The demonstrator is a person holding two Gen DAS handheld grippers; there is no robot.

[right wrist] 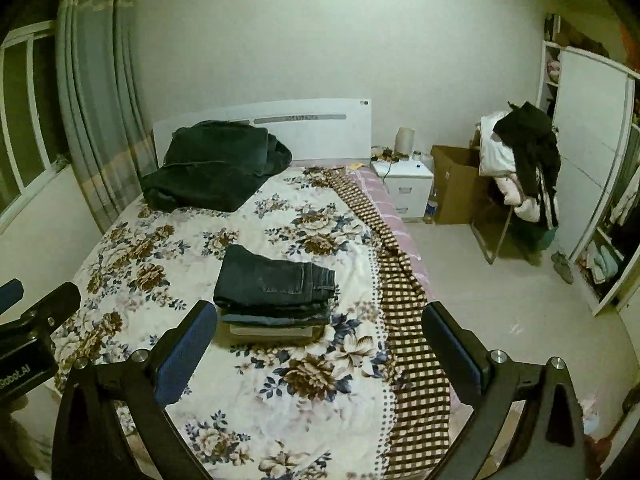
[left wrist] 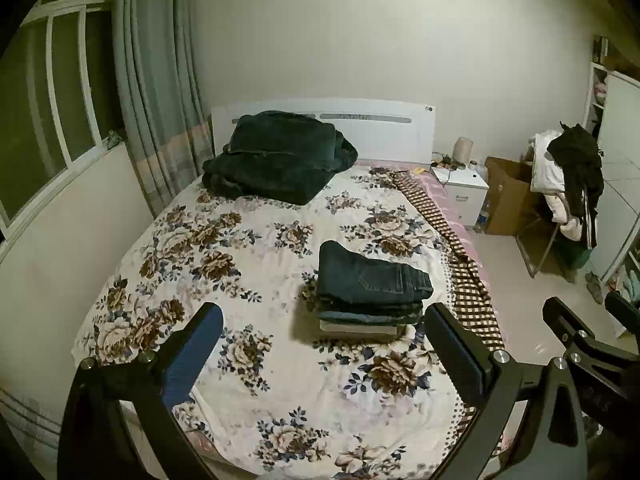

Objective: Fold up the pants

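Nightstand clutter too small; wardrobe edge-cropped.

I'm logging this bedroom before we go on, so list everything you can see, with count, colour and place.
folded pants stack: one pile, dark blue jeans on top, on the bed, toward its right side
bedspread: one, white with brown flowers, covering the bed
dark blanket: one, dark green, by the headboard
headboard: one, white, against the wall
nightstand: one, white, right of the bed
cardboard box: one, brown, beside the nightstand
chair with clothes: one, black and white garments
curtain: grey, left
left gripper: fingers open, empty
right gripper: fingers open, empty
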